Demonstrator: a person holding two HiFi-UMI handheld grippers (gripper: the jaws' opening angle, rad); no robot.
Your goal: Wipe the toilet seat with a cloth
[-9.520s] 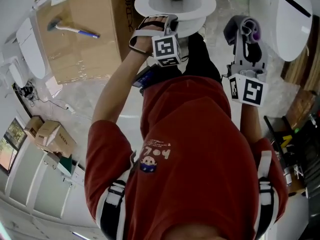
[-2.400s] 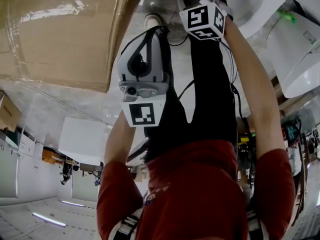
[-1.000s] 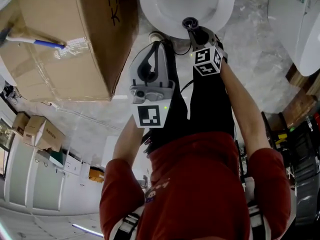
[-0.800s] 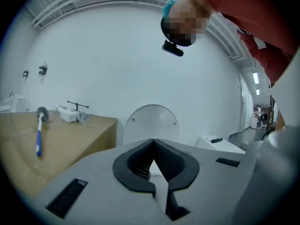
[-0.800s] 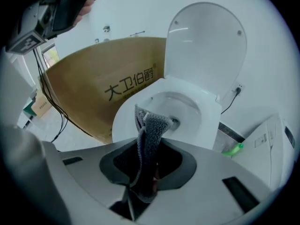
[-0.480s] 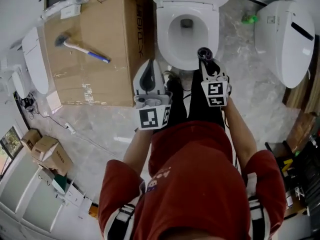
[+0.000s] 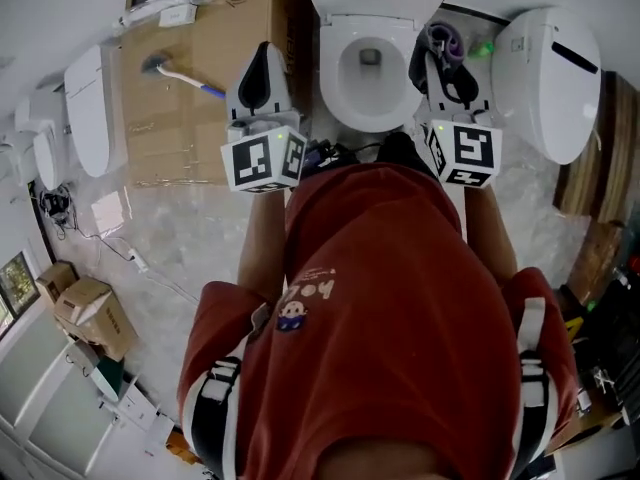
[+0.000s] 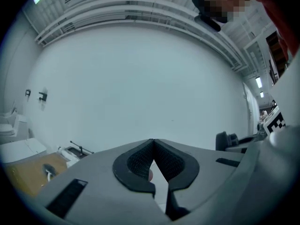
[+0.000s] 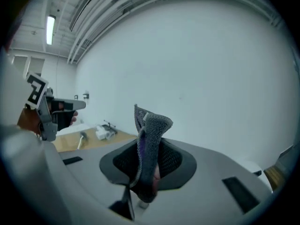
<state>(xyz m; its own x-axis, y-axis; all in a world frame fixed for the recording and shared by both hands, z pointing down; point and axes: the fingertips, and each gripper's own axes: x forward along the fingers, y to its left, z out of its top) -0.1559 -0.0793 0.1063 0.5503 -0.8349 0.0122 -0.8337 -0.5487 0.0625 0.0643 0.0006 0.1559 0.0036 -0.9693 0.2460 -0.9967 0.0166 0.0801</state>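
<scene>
The white toilet (image 7: 340,93) stands open at the top middle of the head view, its seat rim ringing the bowl. My right gripper (image 7: 446,48) is raised to the right of the bowl, shut on a grey and purple cloth (image 7: 444,40). In the right gripper view the cloth (image 9: 149,139) sticks up, pinched between the jaws. My left gripper (image 7: 262,53) is raised to the left of the bowl, off the toilet, its jaws shut with nothing between them (image 8: 153,141). Both gripper views look at a plain white wall.
A large cardboard box (image 7: 185,128) lies left of the toilet with a blue-handled tool (image 7: 180,76) on top. A second white toilet unit (image 7: 545,78) lies at the right, and a white lid (image 7: 85,108) at the far left. The person's red shirt (image 7: 400,318) fills the lower view.
Both grippers have lifted from the bowl's front rim and spread apart, the left one to the left, the right one with the cloth to the right. The head view has tilted back.
</scene>
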